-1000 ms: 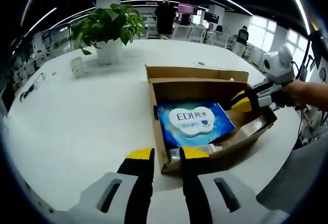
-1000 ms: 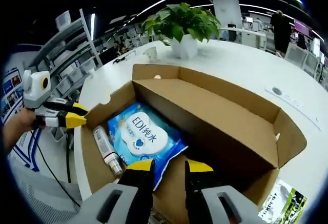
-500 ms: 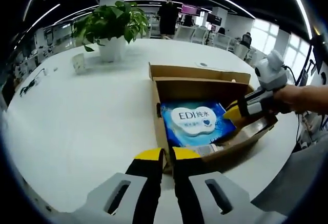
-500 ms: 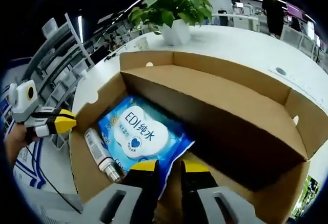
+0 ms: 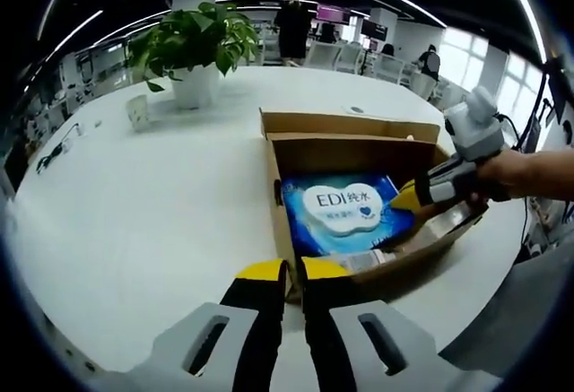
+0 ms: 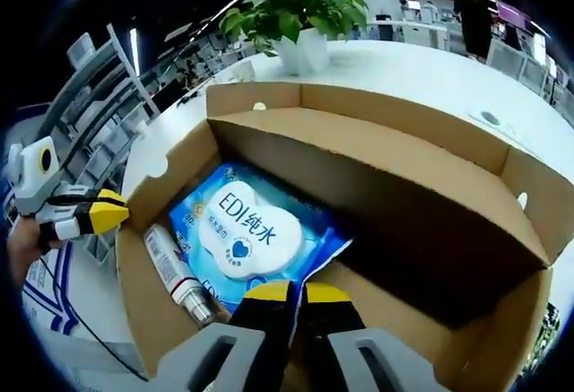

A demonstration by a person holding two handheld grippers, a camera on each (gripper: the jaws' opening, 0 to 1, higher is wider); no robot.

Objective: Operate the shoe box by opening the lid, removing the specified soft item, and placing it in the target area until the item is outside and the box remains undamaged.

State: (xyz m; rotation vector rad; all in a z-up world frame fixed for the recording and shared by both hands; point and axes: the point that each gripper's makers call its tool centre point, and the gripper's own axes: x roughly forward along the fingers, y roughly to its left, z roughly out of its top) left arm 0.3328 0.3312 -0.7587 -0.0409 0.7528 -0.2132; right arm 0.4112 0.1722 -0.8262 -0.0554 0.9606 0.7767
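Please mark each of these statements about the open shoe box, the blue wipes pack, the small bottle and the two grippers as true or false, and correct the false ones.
1. The shoe box is open. True.
2. The blue wipes pack lies on the table outside the box. False: it lies inside the box.
3. A small bottle lies in the box beside the pack. True.
4. The right gripper has closed its jaws at the pack's edge. True.
5. The left gripper is wide open above the potted plant. False: its jaws are nearly together at the box's near wall, far from the plant.
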